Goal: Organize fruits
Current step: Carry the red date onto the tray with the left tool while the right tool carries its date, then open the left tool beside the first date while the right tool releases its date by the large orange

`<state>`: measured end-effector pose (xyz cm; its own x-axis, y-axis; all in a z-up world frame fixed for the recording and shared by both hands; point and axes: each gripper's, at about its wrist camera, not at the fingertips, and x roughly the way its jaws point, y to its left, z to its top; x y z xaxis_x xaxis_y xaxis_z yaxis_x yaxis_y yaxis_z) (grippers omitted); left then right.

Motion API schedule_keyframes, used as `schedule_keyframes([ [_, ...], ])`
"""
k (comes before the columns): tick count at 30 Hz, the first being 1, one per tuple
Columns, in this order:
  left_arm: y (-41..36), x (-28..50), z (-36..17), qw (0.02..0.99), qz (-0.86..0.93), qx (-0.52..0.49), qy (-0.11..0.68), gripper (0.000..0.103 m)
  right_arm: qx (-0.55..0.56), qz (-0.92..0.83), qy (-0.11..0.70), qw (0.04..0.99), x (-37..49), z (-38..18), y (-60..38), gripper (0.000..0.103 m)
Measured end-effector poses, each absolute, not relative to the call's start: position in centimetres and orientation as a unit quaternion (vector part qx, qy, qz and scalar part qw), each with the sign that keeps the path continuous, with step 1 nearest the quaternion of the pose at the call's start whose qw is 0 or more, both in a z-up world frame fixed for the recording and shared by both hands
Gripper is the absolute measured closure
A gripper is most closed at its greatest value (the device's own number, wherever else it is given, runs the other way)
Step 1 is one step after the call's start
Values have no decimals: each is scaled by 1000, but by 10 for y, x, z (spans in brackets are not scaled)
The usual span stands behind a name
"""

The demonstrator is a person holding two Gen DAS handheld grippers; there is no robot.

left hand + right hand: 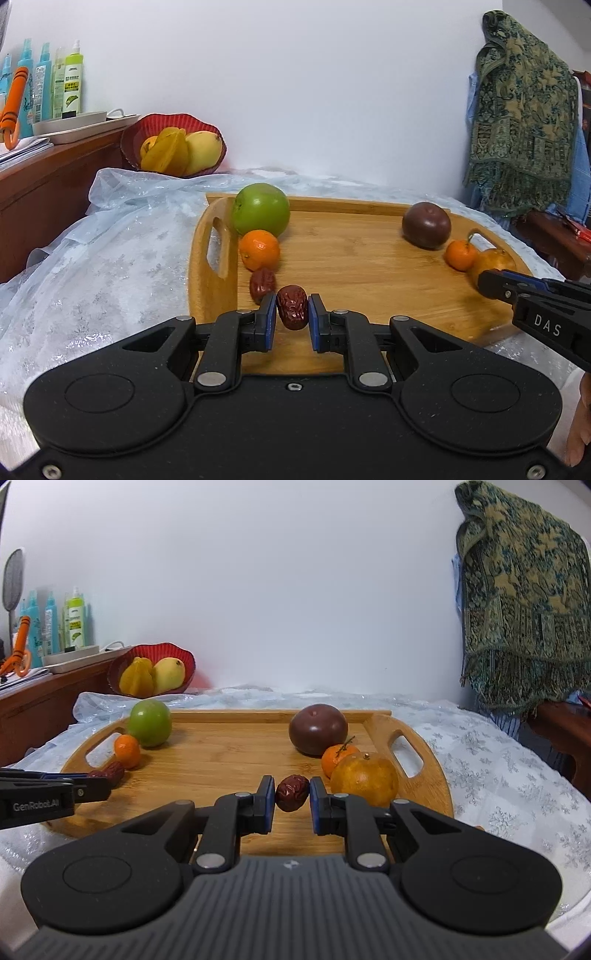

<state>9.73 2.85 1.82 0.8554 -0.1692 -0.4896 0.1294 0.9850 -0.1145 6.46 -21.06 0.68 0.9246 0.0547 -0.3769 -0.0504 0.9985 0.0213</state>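
Two red dates are being dealt with at once on the wooden tray (236,764). One red date (292,307) is sitting between the narrowly set pads of the left hand-held gripper (292,314), at the near end of the left row behind which a second date (262,283), a small orange (259,249) and a green apple (260,209) are lined up. Another red date (291,792) is being framed the same way by the right hand-held gripper (292,794), just beside the yellow-orange fruit (365,778). Whether the pads are actually pressing on either date cannot be told. Both dates are judged to be light, wrinkled and slightly yielding, so a gentle pinch across the short middle is being favoured; glossy skin may slip.
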Motion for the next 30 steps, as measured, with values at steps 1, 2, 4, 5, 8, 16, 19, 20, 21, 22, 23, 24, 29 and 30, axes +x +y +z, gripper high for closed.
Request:
schedule_keyframes([
  [1,28,98,18,963,-76,-38,257,86,9,23,197,980,67,6,-212,80],
  [2,28,99,18,963,-76,-37,258,86,12,20,201,979,69,5,-213,80],
  [4,28,100,17,962,-75,-37,259,86,16,16,207,978,71,3,-215,80],
  [5,28,100,17,962,-75,-36,260,86,17,14,210,977,72,2,-216,80],
  [8,27,101,16,962,-75,-32,262,86,14,14,217,976,73,-1,-215,80],
  [16,27,103,13,961,-72,-29,267,86,10,7,226,974,76,-5,-214,80],
  [19,28,104,12,960,-70,-28,269,86,12,2,228,974,77,-5,-216,80],
  [20,28,104,12,960,-69,-28,269,86,13,0,228,974,77,-5,-217,80],
  [21,28,105,12,960,-69,-28,270,86,15,-1,229,973,78,-6,-217,80],
  [22,28,105,12,960,-68,-28,270,86,15,-2,229,973,78,-6,-218,80],
  [23,28,106,12,960,-67,-28,271,86,16,-4,230,973,79,-6,-218,80],
  [24,28,106,12,960,-66,-29,271,86,17,-4,230,973,79,-6,-218,80],
  [29,30,108,10,959,-64,-29,274,86,18,-8,233,972,80,-7,-219,80],
  [30,30,108,10,959,-64,-29,275,86,18,-10,233,972,79,-7,-218,80],
])
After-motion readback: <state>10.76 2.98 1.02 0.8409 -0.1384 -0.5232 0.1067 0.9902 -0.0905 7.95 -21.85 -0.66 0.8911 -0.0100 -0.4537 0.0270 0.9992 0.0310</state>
